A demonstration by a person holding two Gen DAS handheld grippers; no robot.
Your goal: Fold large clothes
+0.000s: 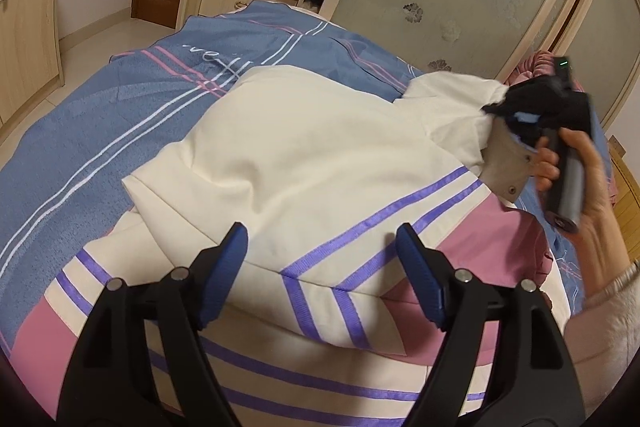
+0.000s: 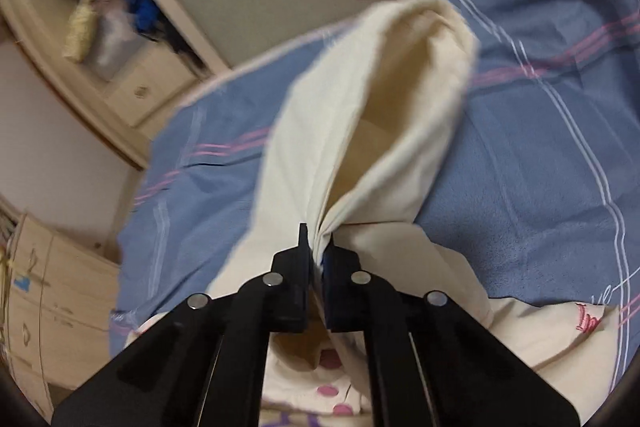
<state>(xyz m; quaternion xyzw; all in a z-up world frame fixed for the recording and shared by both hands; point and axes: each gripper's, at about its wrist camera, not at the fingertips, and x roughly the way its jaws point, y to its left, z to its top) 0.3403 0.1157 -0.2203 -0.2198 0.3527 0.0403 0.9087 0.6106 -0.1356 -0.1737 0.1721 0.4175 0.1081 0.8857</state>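
Right wrist: my right claw (image 2: 318,247) pinches sleeve (image 2: 372,115), jacket (image 1: 304,163) body leftward | left claw (image 1: 320,267) wide, over hem

White script "ve" on the blue bedspread (image 2: 560,187), pink embroidered lettering, unreadable, on the cream garment (image 2: 560,331)

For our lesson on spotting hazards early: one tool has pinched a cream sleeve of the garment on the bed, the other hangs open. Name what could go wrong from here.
1. The right tool grips only a small bunched pinch of the cream sleeve; a pull could let it slip out.
2. The left tool is open above the garment's folded body, pinning nothing, so dragging the sleeve may undo that fold.
3. The blue bedspread is soft and could wrinkle up with the garment.
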